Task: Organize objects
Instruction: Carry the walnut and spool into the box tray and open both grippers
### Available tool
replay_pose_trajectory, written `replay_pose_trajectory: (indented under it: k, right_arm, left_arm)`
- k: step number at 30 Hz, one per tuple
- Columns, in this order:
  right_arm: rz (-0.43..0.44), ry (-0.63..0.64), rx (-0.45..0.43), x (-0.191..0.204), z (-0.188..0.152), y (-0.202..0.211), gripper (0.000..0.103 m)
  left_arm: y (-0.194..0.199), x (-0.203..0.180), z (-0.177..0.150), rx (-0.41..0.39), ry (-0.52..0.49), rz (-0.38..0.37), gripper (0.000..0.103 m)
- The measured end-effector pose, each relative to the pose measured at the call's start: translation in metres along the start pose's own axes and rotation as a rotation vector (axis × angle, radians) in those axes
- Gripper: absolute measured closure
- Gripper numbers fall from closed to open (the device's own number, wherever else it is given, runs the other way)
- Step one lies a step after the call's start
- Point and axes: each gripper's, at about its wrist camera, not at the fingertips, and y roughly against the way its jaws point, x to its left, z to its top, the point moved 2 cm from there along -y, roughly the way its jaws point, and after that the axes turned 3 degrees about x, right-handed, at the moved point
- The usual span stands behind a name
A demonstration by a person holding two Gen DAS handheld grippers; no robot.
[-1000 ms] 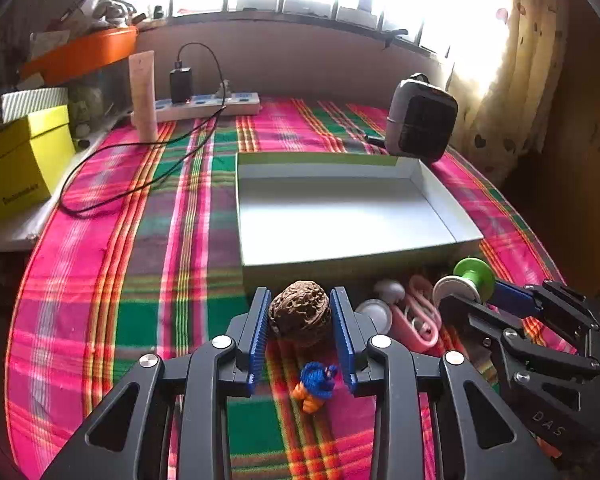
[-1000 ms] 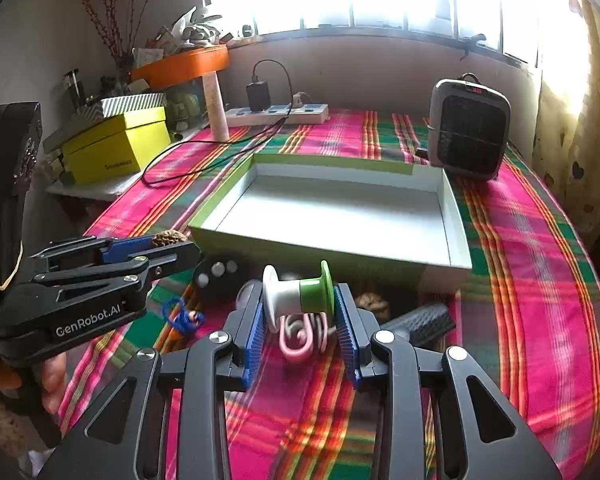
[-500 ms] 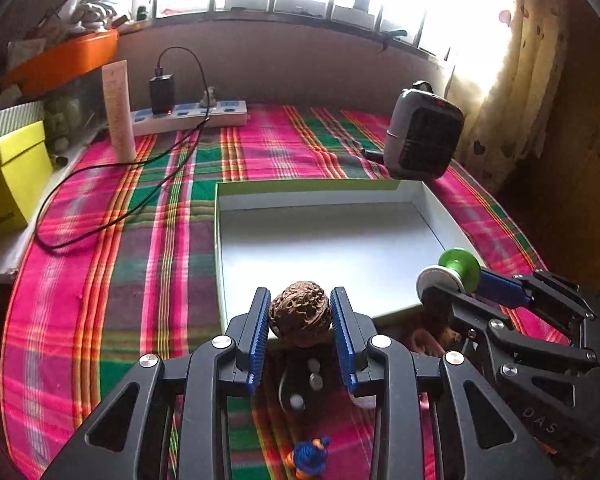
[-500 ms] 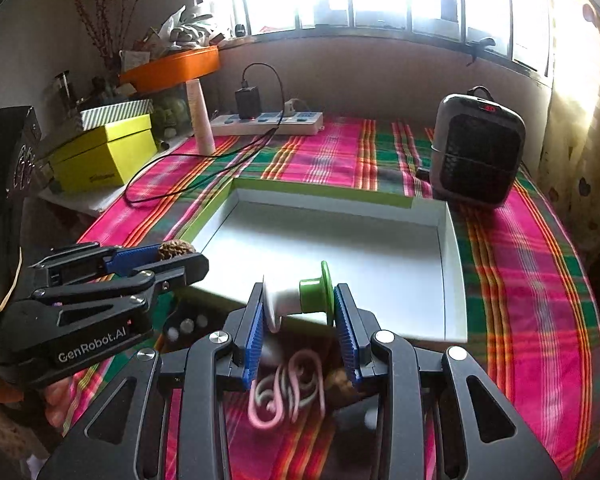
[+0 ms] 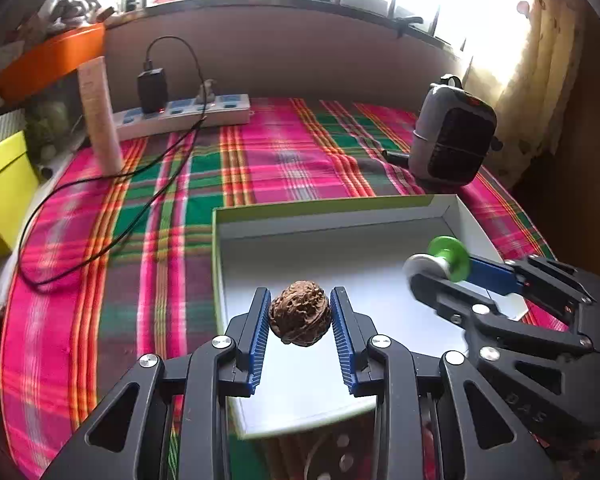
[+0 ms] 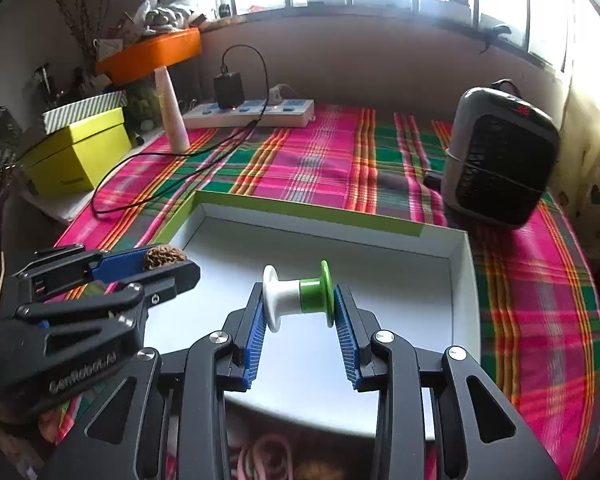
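Note:
My left gripper (image 5: 300,312) is shut on a brown wrinkled walnut (image 5: 300,318) and hangs over the near left part of a shallow white box with a green rim (image 5: 340,216). My right gripper (image 6: 299,304) is shut on a white and green spool (image 6: 298,298), held sideways above the box floor (image 6: 380,264). Each gripper shows in the other's view: the right gripper (image 5: 440,270) at the right with the spool (image 5: 444,260), the left gripper (image 6: 160,262) at the left with the walnut (image 6: 162,257). Nothing lies in the box.
A grey heater (image 5: 452,144) stands behind the box at the right. A power strip (image 5: 180,114) with a black charger and cable (image 5: 100,216), a pale tube (image 5: 100,116) and a yellow box (image 6: 76,156) lie at the back left. Pink clips (image 6: 264,456) lie below the box's near edge.
Both grippers have moved forward from above the loose items in front of the box to above its floor, still holding the walnut and the spool.

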Motion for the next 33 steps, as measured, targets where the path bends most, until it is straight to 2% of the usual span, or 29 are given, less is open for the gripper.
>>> replay_pose_trajectory:
  k: [14,33]
  right_arm:
    - [-0.032,-0.007,0.072,-0.013,0.025,-0.039,0.068]
    - [-0.054,-0.012,0.107,-0.02,0.032,-0.057,0.069]
  left_arm:
    - [-0.043,0.009,0.022,0.057,-0.001,0.024,0.074]
    - [-0.06,0.003,0.032,0.064,-0.046,0.052,0.074]
